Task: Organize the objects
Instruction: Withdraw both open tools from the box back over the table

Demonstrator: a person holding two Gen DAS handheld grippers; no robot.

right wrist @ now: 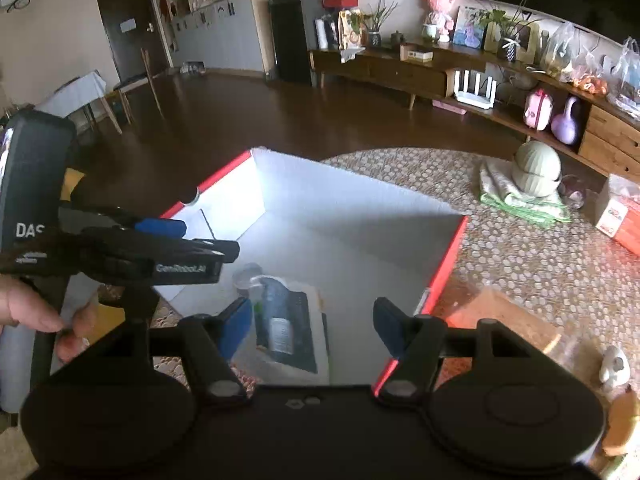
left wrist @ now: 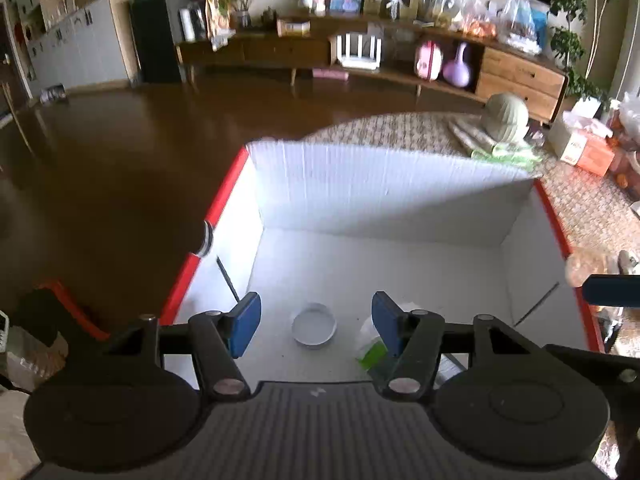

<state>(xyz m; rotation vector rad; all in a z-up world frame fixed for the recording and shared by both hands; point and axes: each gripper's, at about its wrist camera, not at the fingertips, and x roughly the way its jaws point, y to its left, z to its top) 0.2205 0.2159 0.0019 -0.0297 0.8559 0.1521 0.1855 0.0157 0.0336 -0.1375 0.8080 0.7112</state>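
Note:
A white box with red rims stands open on the patterned table. On its floor lie a round white lid, a green and white packet, and in the right wrist view a bottle on a dark flat item. My left gripper hangs open above the box floor with nothing between its blue pads. My right gripper is open over the box's near right part, empty too. The left gripper also shows from the side at the left of the right wrist view, held by a hand.
On the table beyond the box lie a pale green hat on folded cloth, an orange and white carton and bags. A brown flat object and a small white figure sit right of the box. A long sideboard lines the far wall.

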